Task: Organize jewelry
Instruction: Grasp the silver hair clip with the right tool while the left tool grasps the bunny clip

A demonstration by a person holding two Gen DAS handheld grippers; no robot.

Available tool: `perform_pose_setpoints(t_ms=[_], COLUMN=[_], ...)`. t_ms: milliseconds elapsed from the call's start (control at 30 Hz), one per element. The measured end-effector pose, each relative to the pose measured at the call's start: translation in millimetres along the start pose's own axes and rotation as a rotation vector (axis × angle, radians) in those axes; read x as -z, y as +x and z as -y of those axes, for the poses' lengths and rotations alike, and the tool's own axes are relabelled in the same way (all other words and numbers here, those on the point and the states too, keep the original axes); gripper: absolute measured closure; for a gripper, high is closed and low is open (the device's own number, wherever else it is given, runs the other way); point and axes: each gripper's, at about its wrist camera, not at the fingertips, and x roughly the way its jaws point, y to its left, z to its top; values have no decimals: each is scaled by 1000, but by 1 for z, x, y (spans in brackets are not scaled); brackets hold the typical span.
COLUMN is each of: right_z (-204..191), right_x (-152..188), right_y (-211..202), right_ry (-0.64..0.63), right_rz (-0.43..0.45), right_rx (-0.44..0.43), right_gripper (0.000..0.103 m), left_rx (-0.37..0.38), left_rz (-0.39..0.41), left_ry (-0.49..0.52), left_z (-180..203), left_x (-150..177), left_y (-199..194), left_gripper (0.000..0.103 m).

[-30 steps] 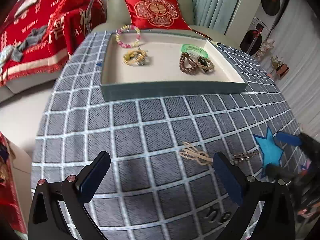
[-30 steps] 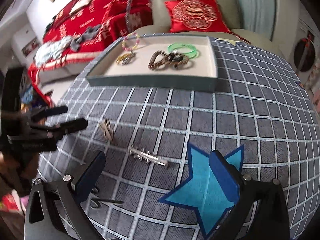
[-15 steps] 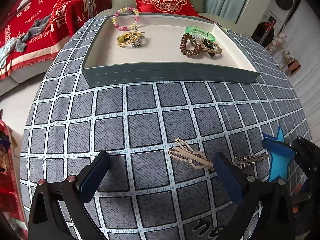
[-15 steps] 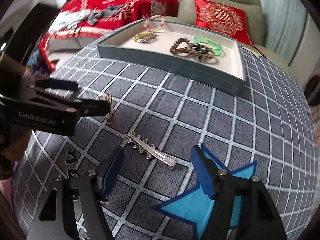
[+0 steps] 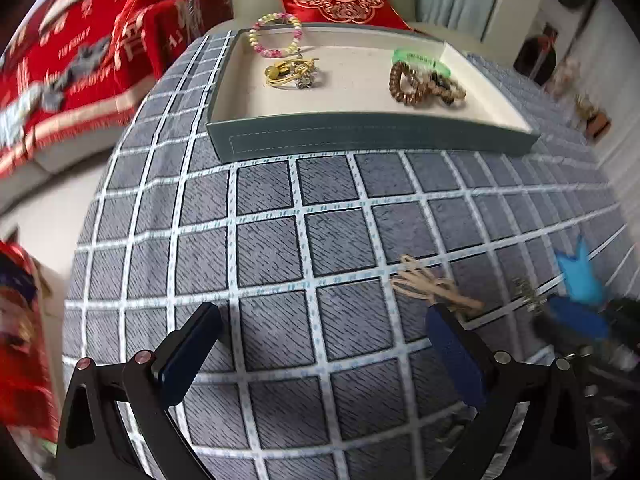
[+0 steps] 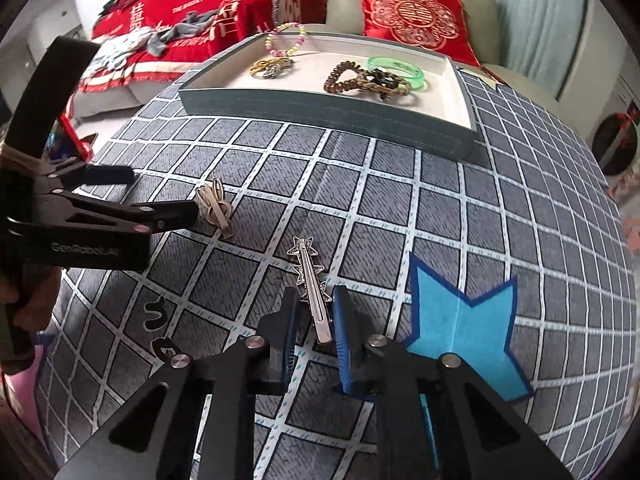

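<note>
The right gripper (image 6: 314, 320) has closed in a good deal since half a second ago: its jaws, which stood wide over the cloth, now sit narrow on either side of the silver star hair clip (image 6: 310, 280), low in the middle of the right wrist view. The blue pads (image 6: 344, 328) flank the plain end of the clip; I cannot tell whether they already pinch it or stand just off it. The clip lies flat on the checked tablecloth (image 6: 400, 208), beside the blue star patch (image 6: 460, 320) at lower right.

The left gripper (image 5: 320, 344) has its jaws well apart, hovering above the cloth. The gold hair clip (image 5: 432, 284) now lies just ahead of its right finger, right of centre in the left wrist view, whereas a moment ago it sat more between the fingers. Nothing is held on this side.

The grey tray (image 5: 372, 140) sits across the top of both views, already holding the pink and yellow bead bracelet (image 5: 276, 36), a gold piece (image 5: 288, 72), a brown bead bracelet (image 5: 412, 84) and a green bangle (image 5: 420, 58).

To my eye the silver clip is about to be picked up, with the gold one left for afterwards.
</note>
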Motion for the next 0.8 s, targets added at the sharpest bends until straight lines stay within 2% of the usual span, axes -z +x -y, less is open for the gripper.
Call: perform_pose_setpoints(t_ms=[100, 200, 367, 433, 533, 600, 633, 667, 700, 733, 767, 800], right_z=[-1, 1, 15, 19, 24, 26, 27, 28, 29, 29, 29, 29], right_x=[2, 5, 14, 17, 23, 25, 26, 26, 27, 27, 27, 27], right_y=[-1, -4, -14, -17, -22, -25, -26, -27, -28, -29, -30, -31], right_ry=[3, 18, 81, 97, 118, 130, 137, 143, 150, 155, 162, 171], right_rz=[4, 1, 9, 17, 30, 36, 39, 43, 47, 50, 52, 54], right_rx=[12, 29, 27, 24, 17, 12, 9, 6, 3, 1, -3, -8], right_gripper=[84, 84, 84, 84, 84, 84, 84, 84, 84, 84, 84, 84], left_rx=[75, 84, 35, -28, -62, -106, -97, -94, -84, -75, -51, -24], left_rz=[-5, -9, -41, -28, -31, -19, -8, -2, 8, 14, 16, 21], left_ry=[-64, -73, -72, -60, -50, -18, 0, 13, 31, 49, 71, 79], left_z=[0, 13, 34, 41, 48, 53, 54, 55, 57, 60, 61, 60], left_x=[-3, -4, -3, -3, -3, -1, 0, 1, 2, 2, 3, 4], left_y=[-7, -10, 1, 3, 5, 4, 3, 1, -1, -2, -3, -4], left_gripper=[0, 0, 0, 0, 0, 16, 20, 31, 50, 62, 79, 79])
